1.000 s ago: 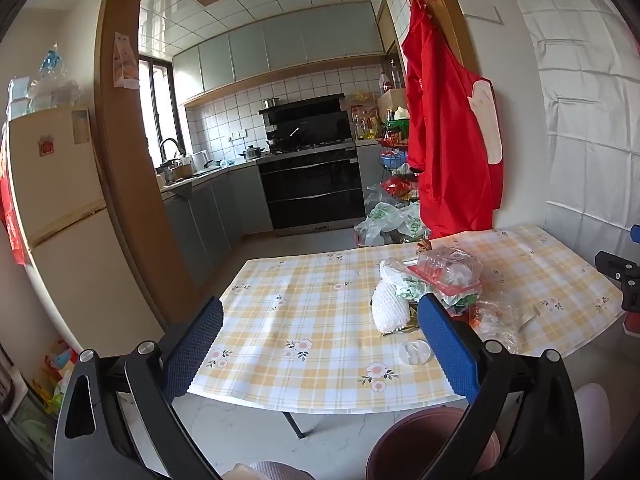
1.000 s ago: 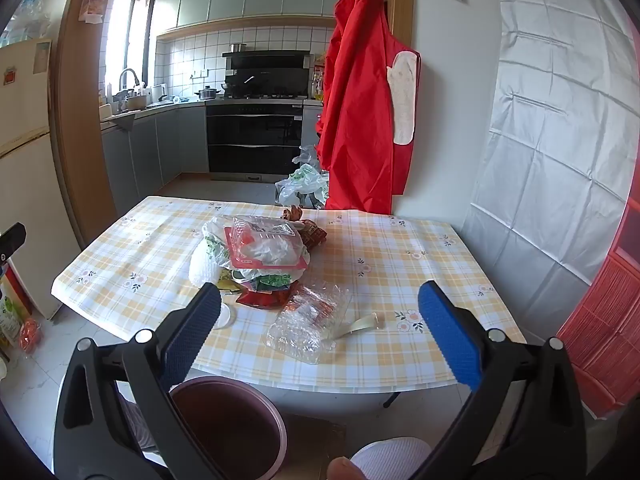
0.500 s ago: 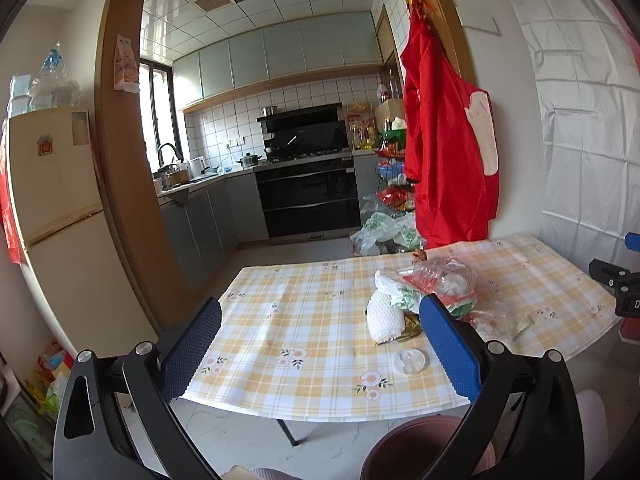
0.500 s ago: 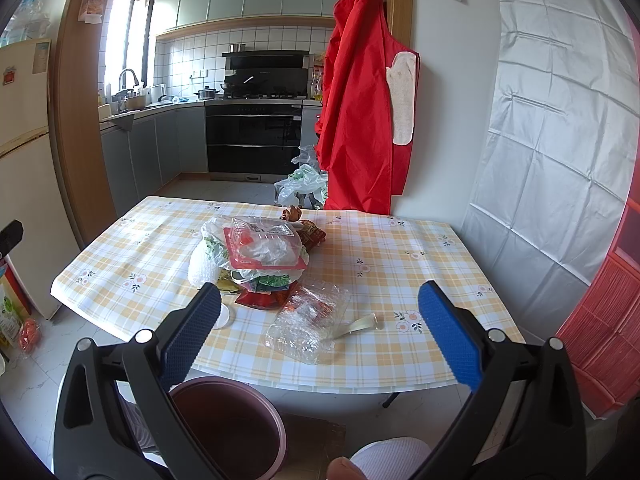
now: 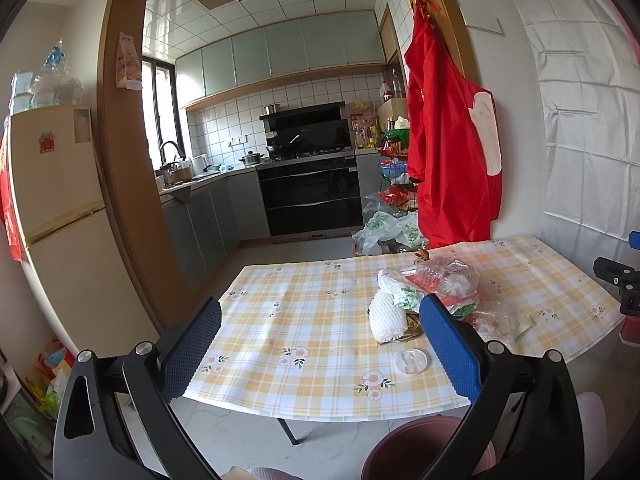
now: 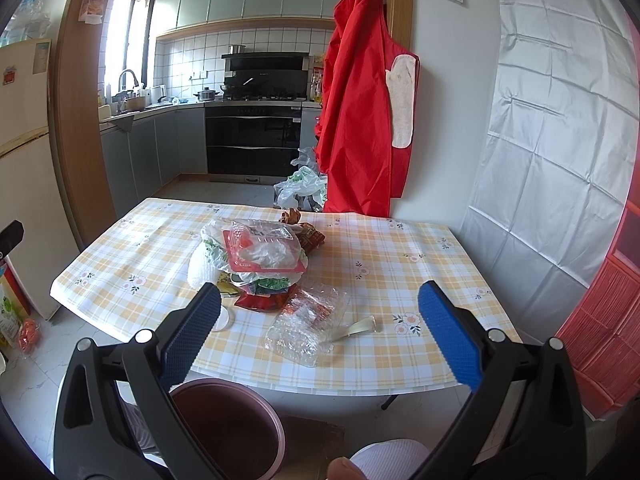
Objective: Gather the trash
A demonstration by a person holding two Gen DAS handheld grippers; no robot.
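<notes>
**Checked worktop, trash heaped at its middle, both hand-held grippers spread wide and empty**

Kitchen cabinets, a black oven and a red apron [image 6: 360, 92] hanging on the wall form the backdrop behind a worktop [image 6: 400, 256] covered in a yellow-and-white checked cloth with small flowers.

On that worktop sits a trash pile [image 6: 260, 252]: a clear plastic clamshell box with a red base on top of crumpled bags and wrappers, with a white foam net sleeve [image 5: 386, 316] leaning against its left side. Nearer the front edge lie a crumpled clear plastic wrapper [image 6: 308, 320], a pale strip of scrap [image 6: 356, 326] just to its right, and a small round white lid [image 5: 412, 361] to its left.

Right hand-held gripper [image 6: 320, 330] hovers above the front edge, its blue-padded jaws spread wide with nothing between them; the clear plastic wrapper lies ahead, framed between the two fingers, and the trash pile is further on and slightly left. Below it, on the floor against the worktop's edge, stands a maroon bin [image 6: 228, 428].

Left hand-held gripper [image 5: 320, 350] is likewise spread wide and empty, held off the worktop's near-left side. From its view the trash pile sits ahead and to the right, partly hidden by the right finger, and the round lid lies just left of that finger.
</notes>
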